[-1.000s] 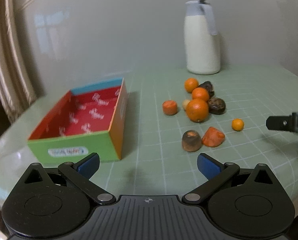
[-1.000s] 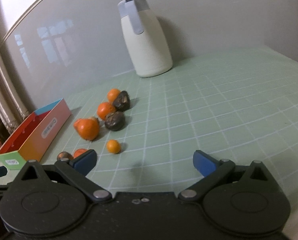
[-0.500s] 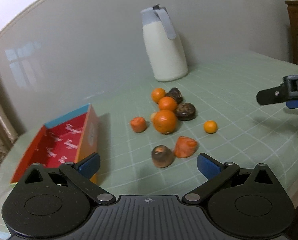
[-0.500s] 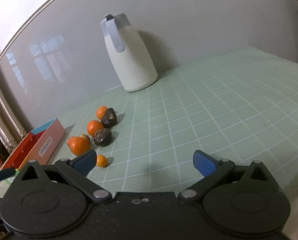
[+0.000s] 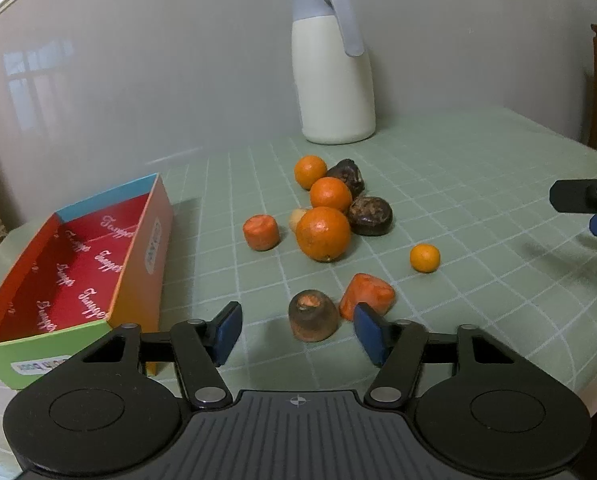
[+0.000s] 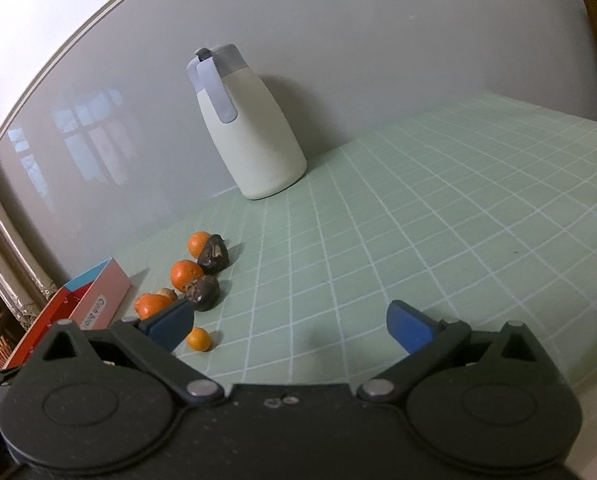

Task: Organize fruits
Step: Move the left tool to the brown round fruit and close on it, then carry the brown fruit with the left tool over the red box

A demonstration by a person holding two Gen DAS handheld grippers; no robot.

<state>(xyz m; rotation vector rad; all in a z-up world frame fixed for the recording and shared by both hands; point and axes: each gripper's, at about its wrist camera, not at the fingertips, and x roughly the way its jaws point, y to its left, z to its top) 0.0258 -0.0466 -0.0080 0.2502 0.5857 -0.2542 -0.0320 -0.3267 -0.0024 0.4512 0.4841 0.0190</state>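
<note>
Inside, red box [image 5: 78, 276] lining: "Jumper".

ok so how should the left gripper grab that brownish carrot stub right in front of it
Grip the carrot stub across its rounded sides, coming straight ahead with the open left gripper. It stands cut face up, and another orange piece sits close on its right, so keep that finger tight.

pale green grid-lined tabletop [image 5: 478, 168]: smooth, faint sheen | colourful printed cardboard box [image 5: 146, 240]: paper, satin | cream jug with grey plastic lid and handle [image 5: 334, 92]: smooth, matt | large round orange [image 5: 323, 233]: dimpled, slightly glossy | dark brown wrinkled fruit [image 5: 370, 216]: rough, dull | left tool [image 5: 297, 334]: matt black plastic, blue pads
</note>
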